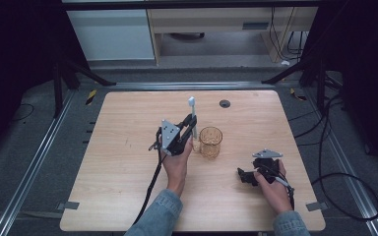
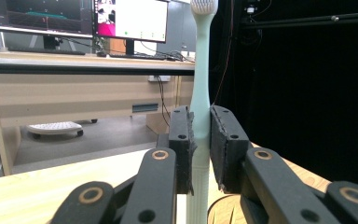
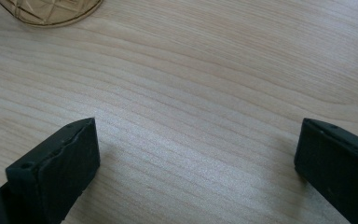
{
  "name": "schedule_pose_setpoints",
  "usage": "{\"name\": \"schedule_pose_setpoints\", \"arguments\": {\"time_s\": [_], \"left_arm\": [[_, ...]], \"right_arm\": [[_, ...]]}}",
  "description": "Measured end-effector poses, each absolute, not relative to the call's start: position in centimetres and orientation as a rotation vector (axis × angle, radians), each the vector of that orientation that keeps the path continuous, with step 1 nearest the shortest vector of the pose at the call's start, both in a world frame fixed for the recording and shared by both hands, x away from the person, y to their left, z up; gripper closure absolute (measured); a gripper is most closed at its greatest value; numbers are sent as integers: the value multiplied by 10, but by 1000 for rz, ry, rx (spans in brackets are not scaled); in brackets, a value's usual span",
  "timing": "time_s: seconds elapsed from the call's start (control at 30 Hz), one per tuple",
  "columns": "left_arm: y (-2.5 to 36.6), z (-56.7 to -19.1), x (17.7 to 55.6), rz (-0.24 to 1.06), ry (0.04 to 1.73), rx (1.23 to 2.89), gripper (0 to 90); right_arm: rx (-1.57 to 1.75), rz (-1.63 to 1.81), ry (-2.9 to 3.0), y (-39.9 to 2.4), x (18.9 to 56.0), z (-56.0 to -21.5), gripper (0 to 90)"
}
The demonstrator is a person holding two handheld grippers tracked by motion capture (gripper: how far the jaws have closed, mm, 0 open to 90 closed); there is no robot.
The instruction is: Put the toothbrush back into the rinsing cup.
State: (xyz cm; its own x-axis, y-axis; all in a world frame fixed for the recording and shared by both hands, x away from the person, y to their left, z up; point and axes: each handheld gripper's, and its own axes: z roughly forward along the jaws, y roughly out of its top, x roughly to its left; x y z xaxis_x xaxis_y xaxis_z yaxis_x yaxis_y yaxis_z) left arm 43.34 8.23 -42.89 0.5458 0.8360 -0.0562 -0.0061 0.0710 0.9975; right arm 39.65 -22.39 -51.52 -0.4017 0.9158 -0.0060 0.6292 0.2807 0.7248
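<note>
Left gripper [image 1: 193, 126] clamped on toothbrush [image 2: 200, 93], upright, bristles up, just left of glass [image 1: 210, 142] on tabletop [image 1: 128, 162]. Right gripper [image 3: 196, 158] jaws wide apart, low over bare tabletop, right of glass.

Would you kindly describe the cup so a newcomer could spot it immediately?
Near the middle of the light wooden table stands a see-through amber cup with a diamond-cut pattern. It sits just right of the left gripper, which holds a pale toothbrush upright, and it is the table's one transparent thing.
</note>
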Motion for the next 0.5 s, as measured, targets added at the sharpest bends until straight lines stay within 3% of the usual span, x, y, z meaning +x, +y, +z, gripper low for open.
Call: {"name": "schedule_pose_setpoints", "arguments": {"time_s": [0.5], "left_arm": [[80,-436,434,748,800,1372,788]], "right_arm": [[1388,910,2133,-224,396,-515,4]]}}
